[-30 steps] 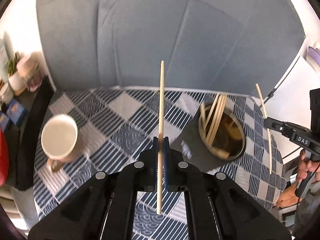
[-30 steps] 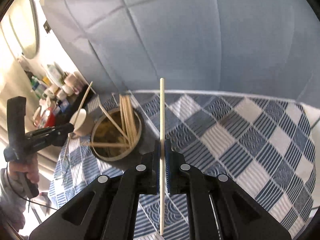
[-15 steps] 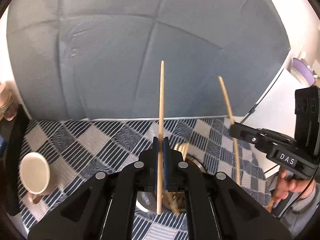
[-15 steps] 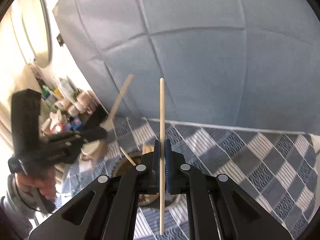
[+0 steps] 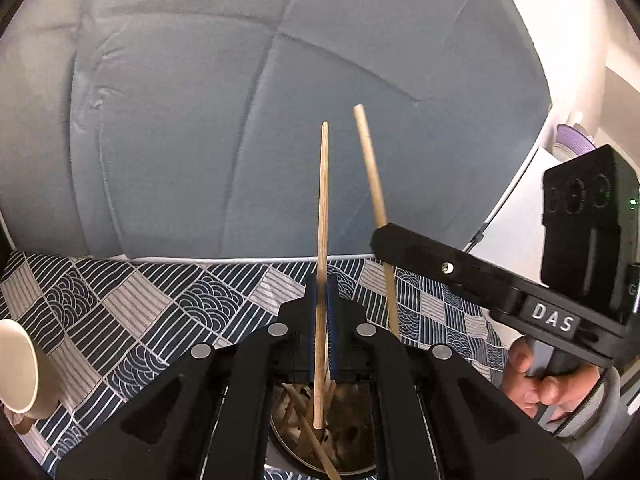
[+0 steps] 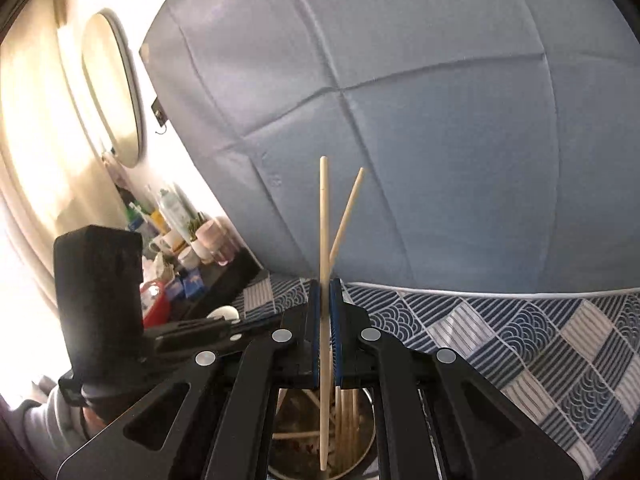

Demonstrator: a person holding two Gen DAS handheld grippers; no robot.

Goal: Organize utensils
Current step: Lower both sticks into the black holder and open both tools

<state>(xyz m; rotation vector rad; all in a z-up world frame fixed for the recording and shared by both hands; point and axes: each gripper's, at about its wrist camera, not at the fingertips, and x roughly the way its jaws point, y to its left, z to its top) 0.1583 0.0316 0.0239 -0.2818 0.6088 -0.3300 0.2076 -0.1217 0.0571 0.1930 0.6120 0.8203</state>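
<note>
A home, most likely a lived-in room rather than a lab or shop. Patterned blue-and-white tablecloth [image 6: 540, 344] across the lower right of the right wrist view, a grey-blue padded backdrop [image 6: 400, 120] filling the middle. At left of that view, a crowded shelf of bottles and jars [image 6: 176, 232], a small potted plant [image 6: 197, 227], a red container [image 6: 154, 304], and an oval mirror [image 6: 114, 88] on a bright wall at upper left. In the left wrist view, a cream mug [image 5: 20, 372] at the lower left edge.

Cream mug [image 5: 18, 372] on patterned tablecloth [image 5: 160, 304]
</note>
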